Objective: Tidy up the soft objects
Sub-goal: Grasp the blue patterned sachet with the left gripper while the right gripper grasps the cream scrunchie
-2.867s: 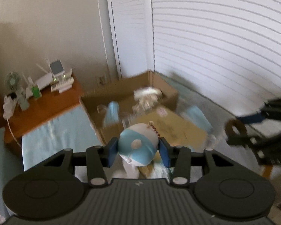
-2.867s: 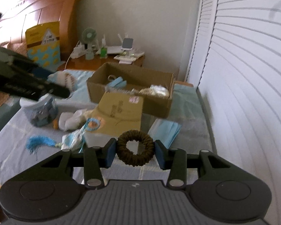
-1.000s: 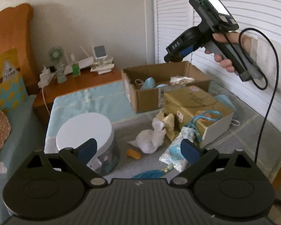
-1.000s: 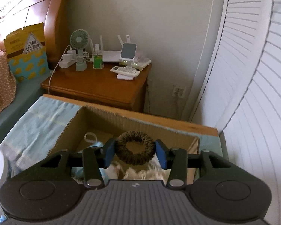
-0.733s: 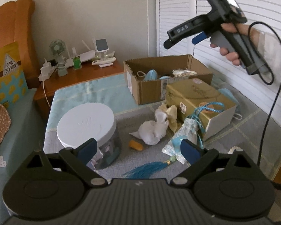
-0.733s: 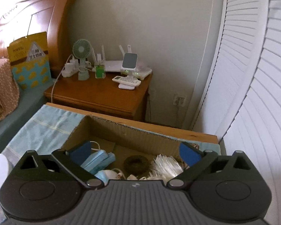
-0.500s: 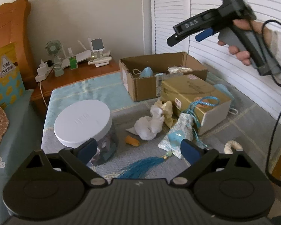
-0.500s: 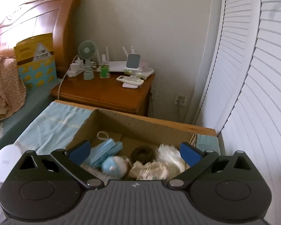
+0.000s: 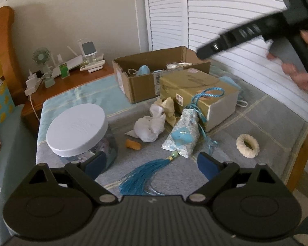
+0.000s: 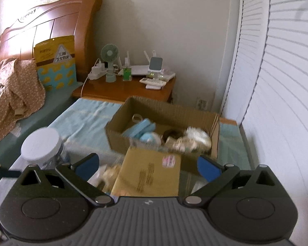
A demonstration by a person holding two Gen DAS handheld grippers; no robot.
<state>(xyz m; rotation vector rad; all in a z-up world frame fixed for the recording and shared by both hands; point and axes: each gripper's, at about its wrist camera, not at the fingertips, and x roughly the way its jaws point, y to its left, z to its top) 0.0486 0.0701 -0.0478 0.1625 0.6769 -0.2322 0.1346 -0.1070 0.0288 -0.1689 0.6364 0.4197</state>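
Both grippers, left [image 9: 152, 165] and right [image 10: 146, 167], gape wide with nothing held. Pouch [image 9: 181, 138] lies at 12 o'clock of the left one, ring [image 9: 247, 145] at 2, bare cloth between; box [image 10: 121, 132] rim beyond.

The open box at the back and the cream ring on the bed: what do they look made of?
Open box: brown corrugated cardboard, matte, with raw cut edges and a printed label. Cream ring: apparently fuzzy fabric or yarn, judging by its nubbly matte surface; probably a hair tie, though I cannot be sure.
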